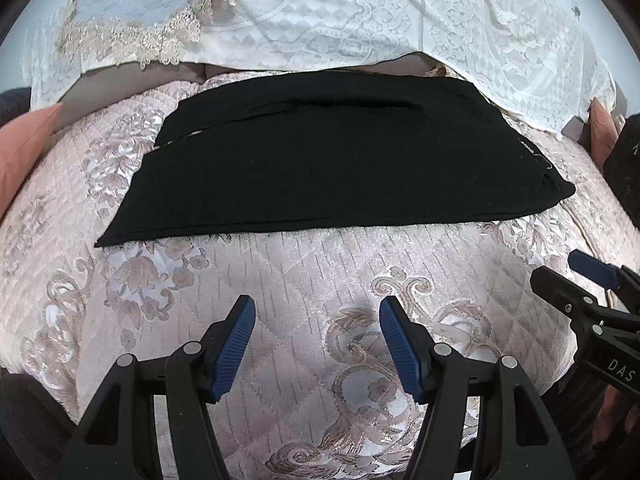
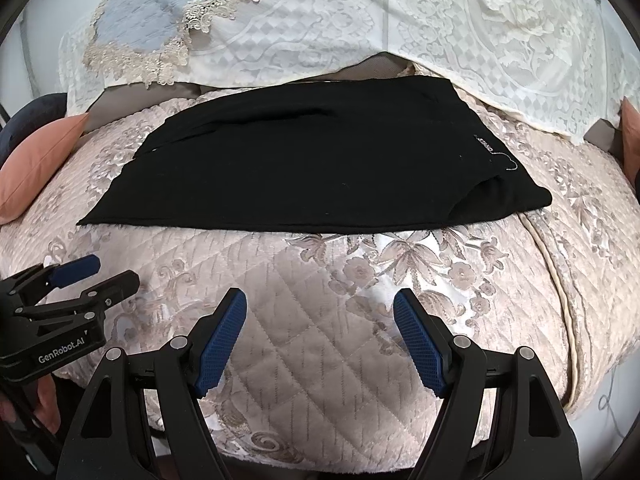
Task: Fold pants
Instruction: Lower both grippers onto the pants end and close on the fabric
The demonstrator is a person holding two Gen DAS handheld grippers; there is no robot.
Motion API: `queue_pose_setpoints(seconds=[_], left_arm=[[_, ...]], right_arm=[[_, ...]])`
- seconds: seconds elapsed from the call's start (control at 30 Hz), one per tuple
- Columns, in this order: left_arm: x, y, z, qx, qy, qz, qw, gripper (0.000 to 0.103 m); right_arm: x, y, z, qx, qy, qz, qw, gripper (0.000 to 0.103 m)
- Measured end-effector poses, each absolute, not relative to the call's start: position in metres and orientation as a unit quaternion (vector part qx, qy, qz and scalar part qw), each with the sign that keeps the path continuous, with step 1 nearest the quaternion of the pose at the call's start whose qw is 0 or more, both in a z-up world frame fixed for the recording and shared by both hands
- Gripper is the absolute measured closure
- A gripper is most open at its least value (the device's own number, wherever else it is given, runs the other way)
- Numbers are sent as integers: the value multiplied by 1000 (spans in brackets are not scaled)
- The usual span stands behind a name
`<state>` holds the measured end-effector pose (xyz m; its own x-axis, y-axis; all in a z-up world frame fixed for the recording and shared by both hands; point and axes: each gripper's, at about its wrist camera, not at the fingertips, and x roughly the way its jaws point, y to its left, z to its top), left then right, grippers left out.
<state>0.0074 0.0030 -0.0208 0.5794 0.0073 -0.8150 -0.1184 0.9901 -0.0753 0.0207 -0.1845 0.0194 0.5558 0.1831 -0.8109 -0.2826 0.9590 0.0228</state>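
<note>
Black pants [image 1: 320, 160] lie flat and folded lengthwise on a pink quilted bedspread [image 1: 312, 272], waistband end at the right, small white lettering near it. They also show in the right wrist view [image 2: 312, 160]. My left gripper [image 1: 318, 308] is open and empty, hovering above the bedspread a little short of the pants' near edge. My right gripper [image 2: 320, 300] is open and empty, likewise short of the near edge. Each gripper shows in the other's view: the right one at the right edge [image 1: 560, 276], the left one at the left edge [image 2: 104, 272].
White lace covers [image 1: 400, 12] drape the backrest behind the pants. A salmon cushion [image 2: 36, 168] lies at the left and another [image 1: 602, 128] at the right. The bedspread's piped edge [image 2: 560, 280] curves down on the right.
</note>
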Motion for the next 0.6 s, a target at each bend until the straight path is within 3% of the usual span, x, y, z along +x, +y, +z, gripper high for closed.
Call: queue_pose_setpoints(seconds=[0.6], left_arm=[[36, 86, -40, -289, 417, 19, 862, 37]], right_arm=[[76, -263, 3, 69, 465, 84, 878, 31]])
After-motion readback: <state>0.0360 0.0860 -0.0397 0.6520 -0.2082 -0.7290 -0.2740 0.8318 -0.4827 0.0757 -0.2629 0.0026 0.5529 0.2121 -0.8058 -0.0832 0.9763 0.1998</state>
